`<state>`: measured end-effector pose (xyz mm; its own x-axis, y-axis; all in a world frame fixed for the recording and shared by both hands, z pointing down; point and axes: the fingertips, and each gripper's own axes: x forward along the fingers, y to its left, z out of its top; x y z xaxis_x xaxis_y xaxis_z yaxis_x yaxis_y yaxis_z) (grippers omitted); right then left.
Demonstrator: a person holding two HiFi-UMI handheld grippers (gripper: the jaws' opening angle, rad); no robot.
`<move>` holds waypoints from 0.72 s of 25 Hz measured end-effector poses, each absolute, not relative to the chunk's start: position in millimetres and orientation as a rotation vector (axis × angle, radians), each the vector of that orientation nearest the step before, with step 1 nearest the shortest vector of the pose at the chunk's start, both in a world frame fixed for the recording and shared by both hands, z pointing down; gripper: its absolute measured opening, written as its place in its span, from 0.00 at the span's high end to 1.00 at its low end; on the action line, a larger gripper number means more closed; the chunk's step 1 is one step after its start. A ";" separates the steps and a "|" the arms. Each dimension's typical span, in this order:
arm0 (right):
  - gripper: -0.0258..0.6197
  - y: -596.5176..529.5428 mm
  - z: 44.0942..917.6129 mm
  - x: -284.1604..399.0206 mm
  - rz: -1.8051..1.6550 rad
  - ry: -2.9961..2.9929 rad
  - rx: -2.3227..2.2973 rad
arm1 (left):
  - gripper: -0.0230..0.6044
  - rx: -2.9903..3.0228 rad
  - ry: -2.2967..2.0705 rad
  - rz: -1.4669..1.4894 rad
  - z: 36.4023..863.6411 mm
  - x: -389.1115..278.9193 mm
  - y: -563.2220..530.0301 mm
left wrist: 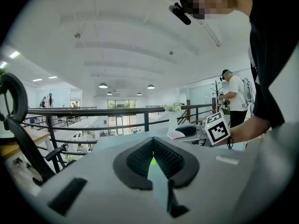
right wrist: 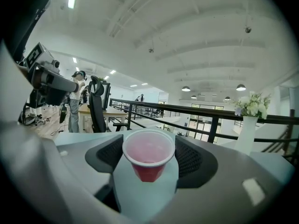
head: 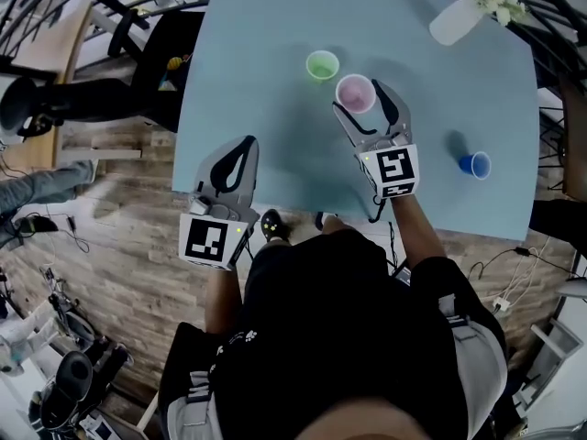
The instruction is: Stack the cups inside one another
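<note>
Three cups stand on the light blue table [head: 257,71]: a green cup [head: 322,65], a red cup [head: 355,93] just right of it, and a blue cup [head: 474,164] far right. My right gripper [head: 358,101] is open, one jaw on each side of the red cup [right wrist: 148,154], which stands upright on the table. The pads [right wrist: 192,158] sit close beside its rim; I cannot tell whether they touch. My left gripper [head: 246,149] is shut and empty at the table's front left, apart from the cups. Between its jaws [left wrist: 153,161] only a green sliver shows.
A white vase with flowers [head: 463,12] stands at the table's far right corner, also seen at the right in the right gripper view [right wrist: 249,127]. A black railing [left wrist: 93,112] runs beyond the table. Office chairs [right wrist: 96,104] and a standing person [left wrist: 236,99] are in the background.
</note>
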<state>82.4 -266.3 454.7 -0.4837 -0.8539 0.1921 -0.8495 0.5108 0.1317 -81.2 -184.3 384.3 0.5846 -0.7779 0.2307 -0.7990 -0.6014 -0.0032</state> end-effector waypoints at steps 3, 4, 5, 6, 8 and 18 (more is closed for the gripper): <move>0.40 -260.8 452.1 85.1 -0.008 -2.517 1.484 | 0.98 2.717 -1.330 0.328 385.3 -85.2 -178.9; 0.40 -260.2 450.7 86.3 -0.006 -2.515 1.498 | 0.98 2.723 -1.327 0.326 384.9 -86.4 -178.0; 0.40 -259.3 449.4 87.4 -0.003 -2.511 1.511 | 0.98 2.731 -1.324 0.321 384.2 -87.5 -176.8; 0.40 -257.6 448.4 88.3 0.002 -2.508 1.522 | 0.98 2.737 -1.321 0.317 383.7 -88.8 -174.9; 0.40 -252.7 447.3 90.2 0.018 -2.502 1.541 | 0.98 2.742 -1.315 0.316 384.0 -91.3 -170.2; 0.40 -229.4 440.8 88.6 0.041 -2.504 1.589 | 0.98 2.764 -1.301 0.296 382.0 -97.6 -151.7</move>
